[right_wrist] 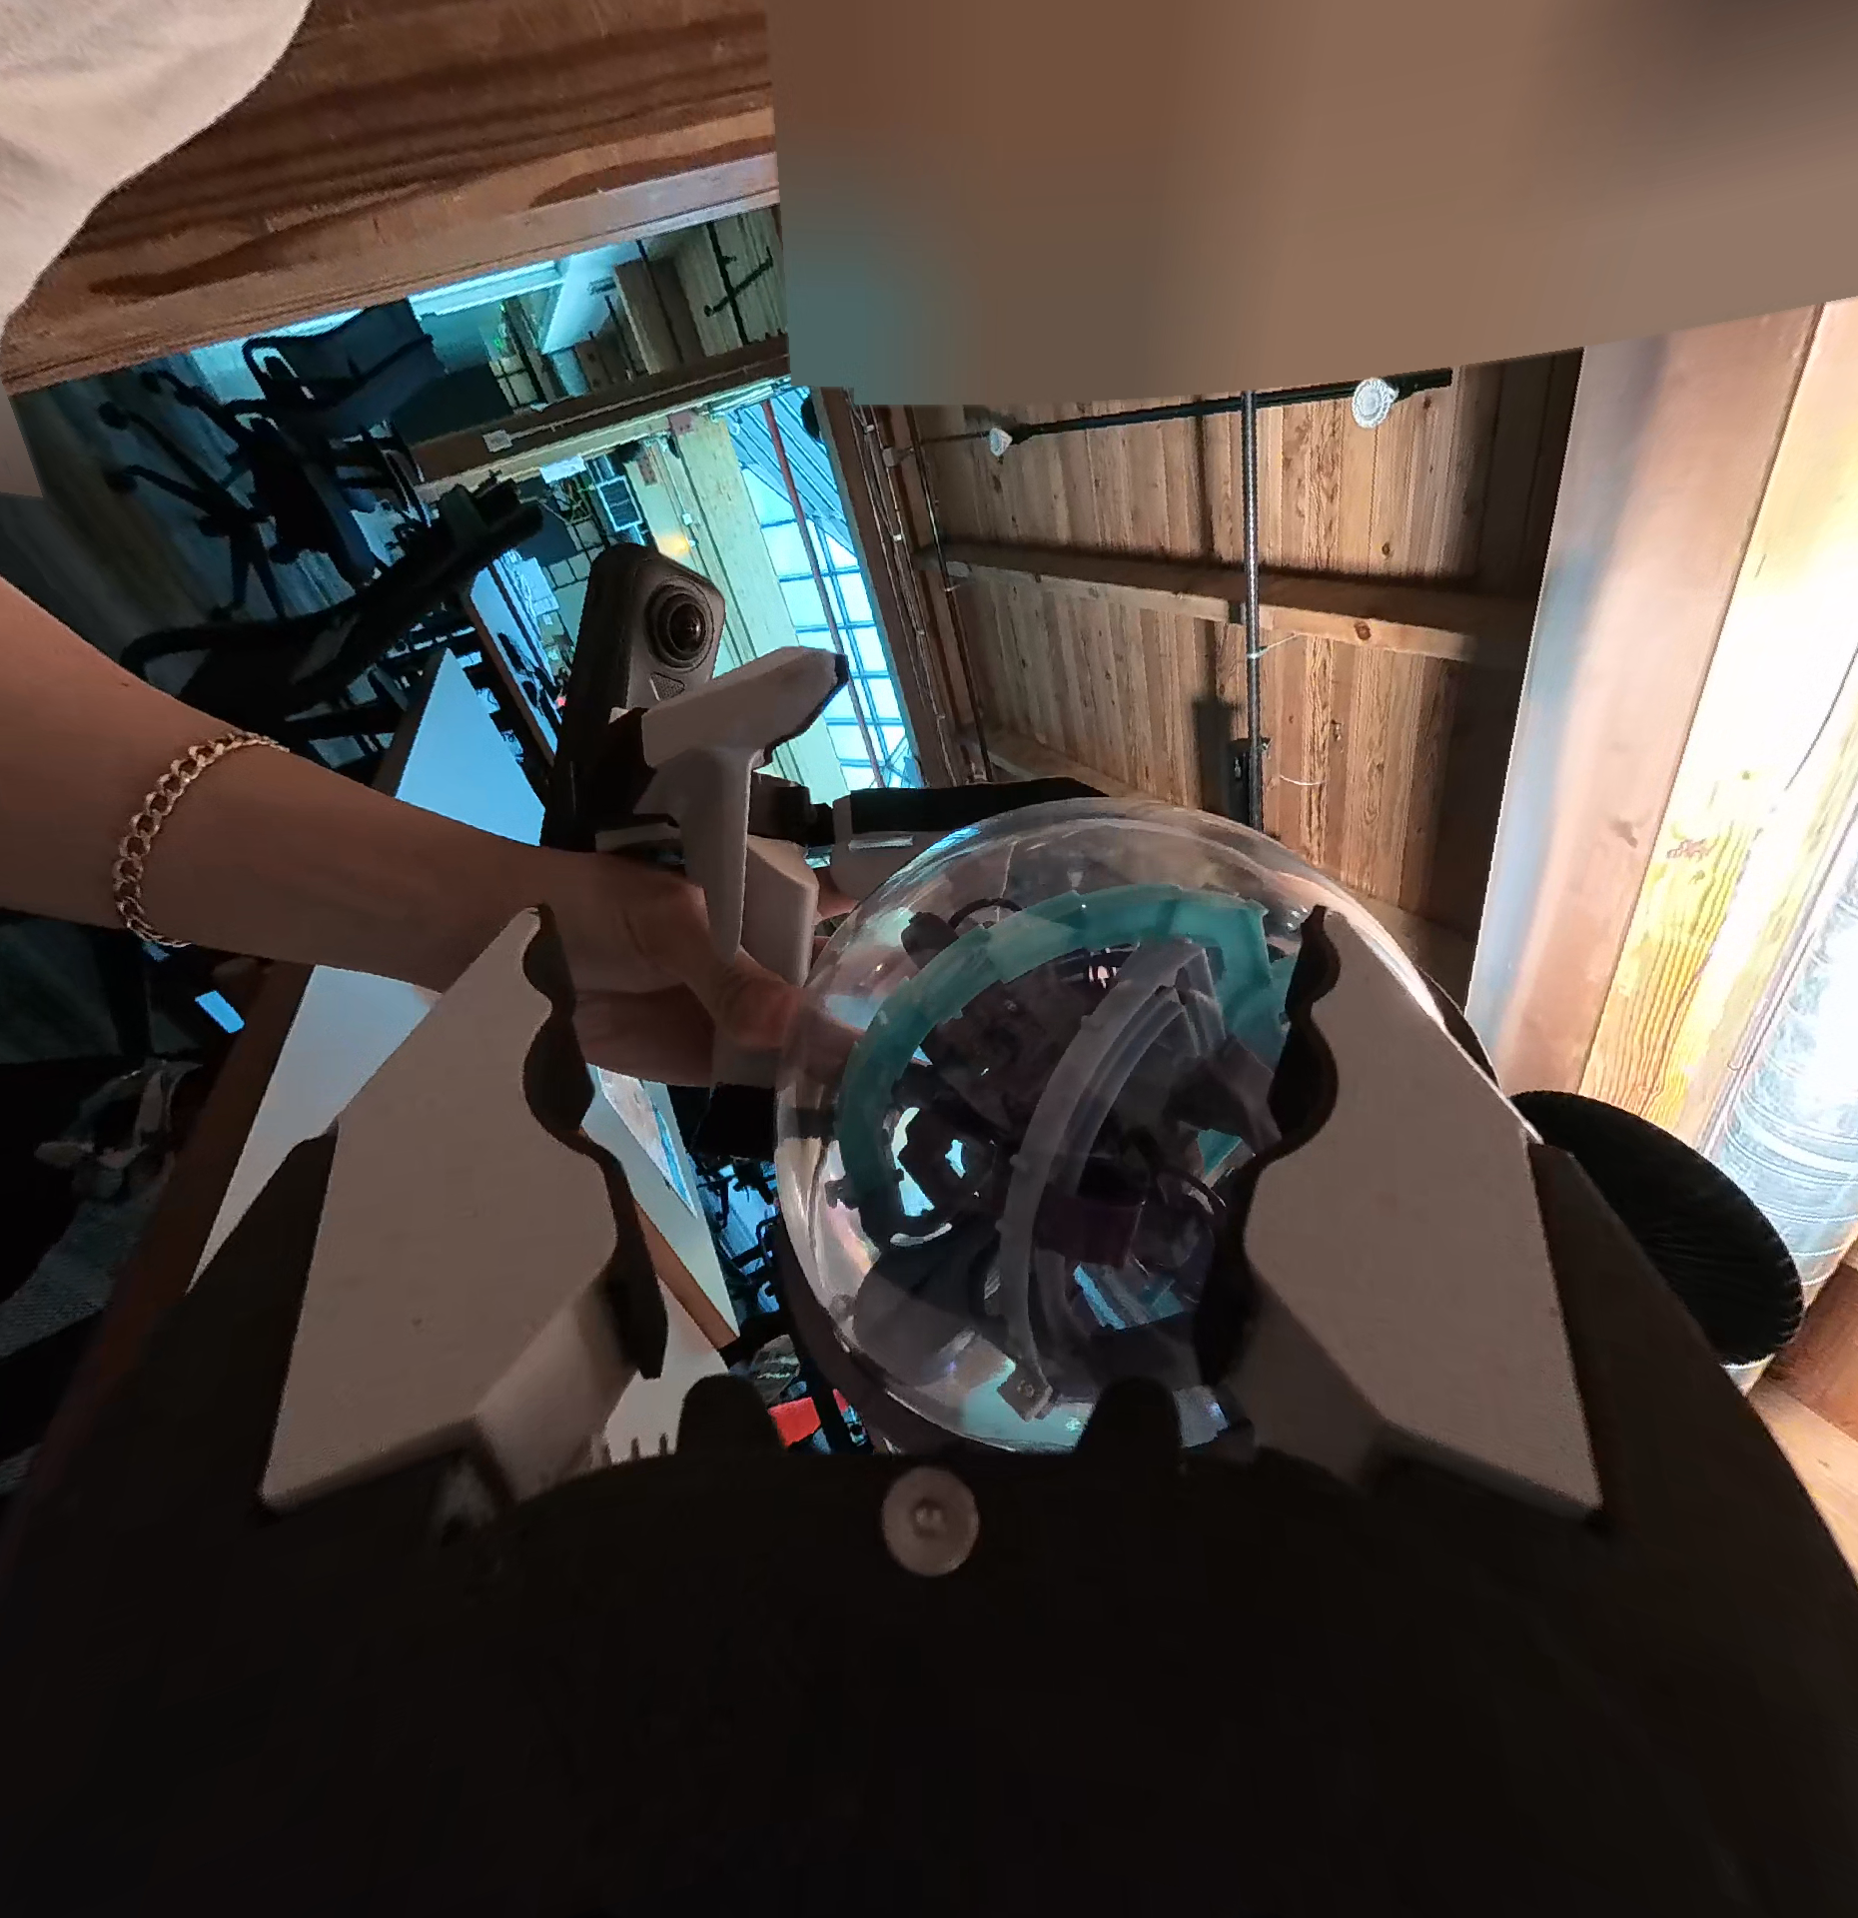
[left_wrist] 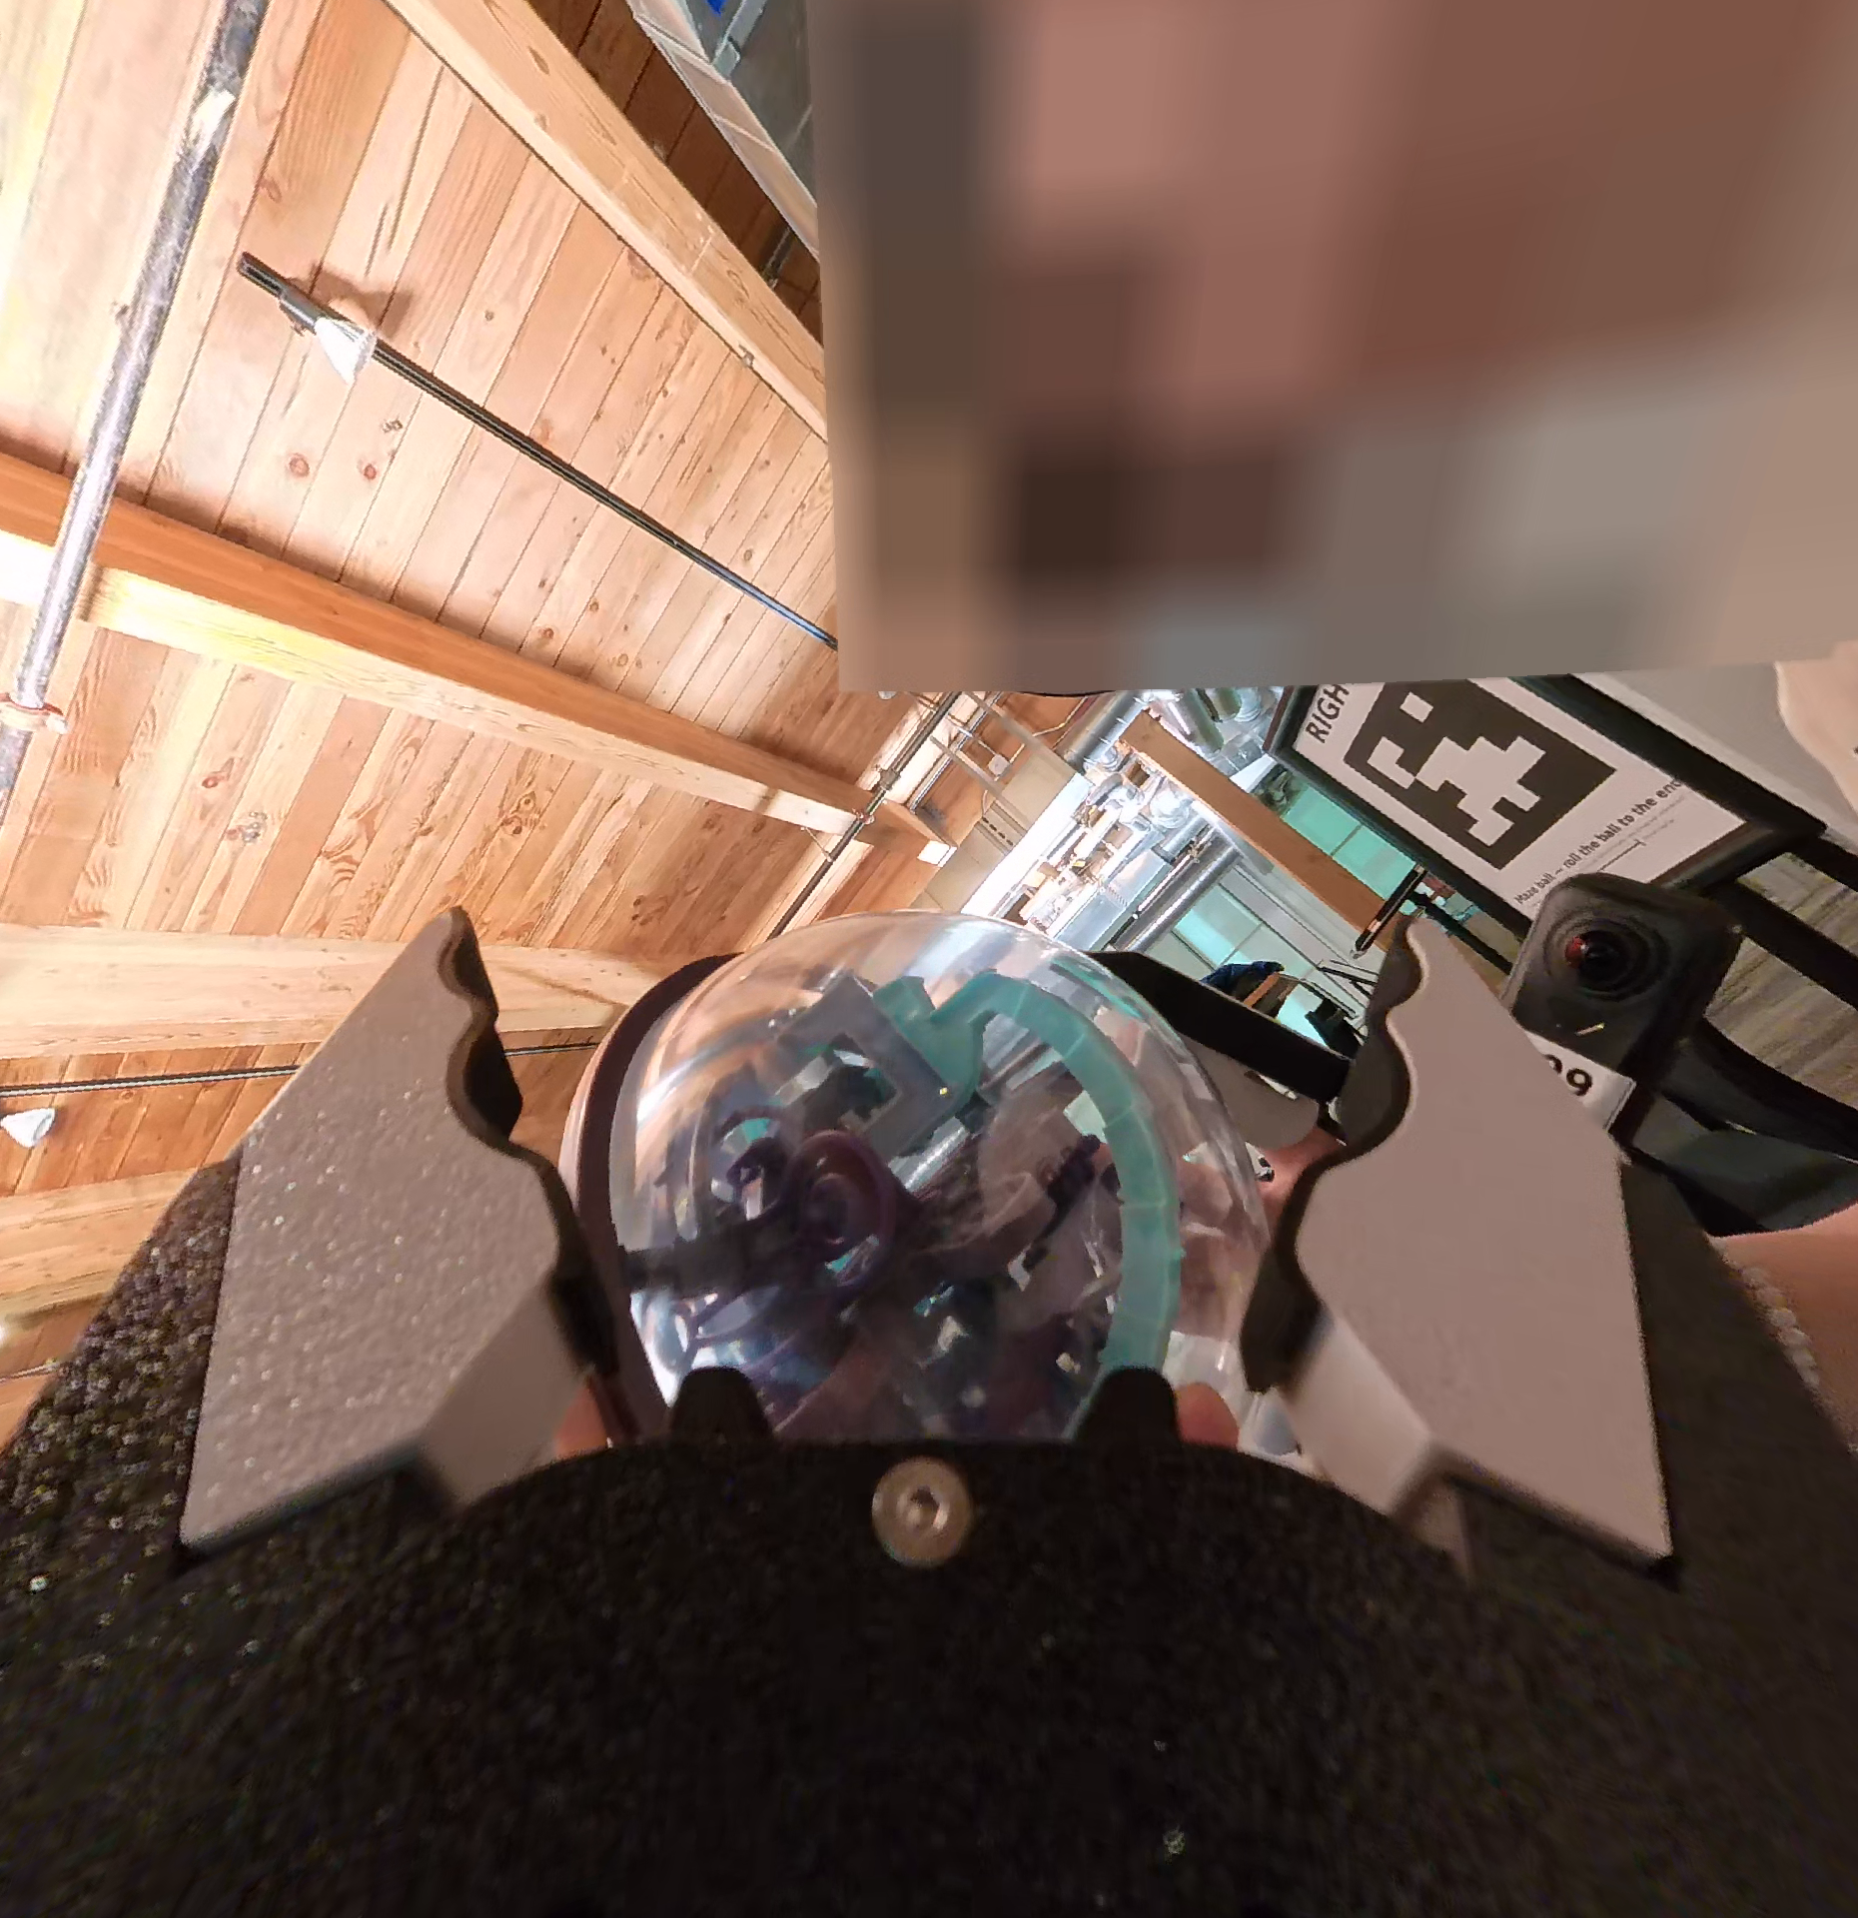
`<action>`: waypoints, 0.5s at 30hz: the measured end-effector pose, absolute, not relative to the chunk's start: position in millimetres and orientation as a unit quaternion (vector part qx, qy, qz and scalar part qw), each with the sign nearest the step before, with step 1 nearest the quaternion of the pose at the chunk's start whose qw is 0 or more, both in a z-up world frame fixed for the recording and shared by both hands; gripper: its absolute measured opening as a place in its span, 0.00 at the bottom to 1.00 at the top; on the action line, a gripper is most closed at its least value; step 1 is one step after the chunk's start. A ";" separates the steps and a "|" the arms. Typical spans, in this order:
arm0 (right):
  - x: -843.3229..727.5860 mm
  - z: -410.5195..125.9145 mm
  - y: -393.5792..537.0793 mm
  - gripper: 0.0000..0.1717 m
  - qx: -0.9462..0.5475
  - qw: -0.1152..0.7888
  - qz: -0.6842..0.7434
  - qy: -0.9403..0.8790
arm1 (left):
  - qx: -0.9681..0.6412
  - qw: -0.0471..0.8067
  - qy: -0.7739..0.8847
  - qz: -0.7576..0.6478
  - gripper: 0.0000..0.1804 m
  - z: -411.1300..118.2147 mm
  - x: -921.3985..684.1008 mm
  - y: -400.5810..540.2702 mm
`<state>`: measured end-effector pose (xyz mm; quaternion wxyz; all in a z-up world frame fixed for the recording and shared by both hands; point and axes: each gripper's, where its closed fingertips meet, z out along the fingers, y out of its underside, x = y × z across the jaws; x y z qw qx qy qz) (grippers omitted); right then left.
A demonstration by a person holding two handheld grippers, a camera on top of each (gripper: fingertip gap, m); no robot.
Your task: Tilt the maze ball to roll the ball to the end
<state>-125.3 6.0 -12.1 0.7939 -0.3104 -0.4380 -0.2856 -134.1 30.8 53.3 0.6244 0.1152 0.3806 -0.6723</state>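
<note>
The maze ball is a clear sphere with teal, grey and purple tracks inside, and it is lifted up in the air, with the wooden plank ceiling behind it. The small ball inside cannot be found among the tracks.

In the left wrist view the sphere sits between the fingers of the left tongs, which stand wide. The left finger lies against the sphere's side; at the right finger contact cannot be told.

In the right wrist view the right tongs also stand wide. The sphere is pushed to the right side and touches the right finger, while the left finger is well apart from it.

Beyond the sphere, a hand with a gold bracelet holds the grey handle of the other tool. A black camera is mounted on it.
</note>
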 end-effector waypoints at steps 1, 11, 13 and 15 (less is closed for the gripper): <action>-125.1 -11.8 5.5 0.78 -0.309 0.795 -0.284 -0.437 | 0.116 0.625 0.381 -0.671 0.87 53.6 -134.4 30.1; -127.4 -1.6 -10.4 0.77 -0.276 0.826 -0.249 -0.424 | 0.134 0.656 0.401 -0.625 0.87 57.4 -140.7 9.9; -133.0 0.4 -15.1 0.76 -0.264 0.824 -0.255 -0.431 | 0.153 0.657 0.398 -0.622 0.87 58.3 -148.5 5.2; -138.1 1.3 -17.6 0.76 -0.258 0.821 -0.261 -0.438 | 0.163 0.656 0.396 -0.621 0.87 59.8 -153.9 2.6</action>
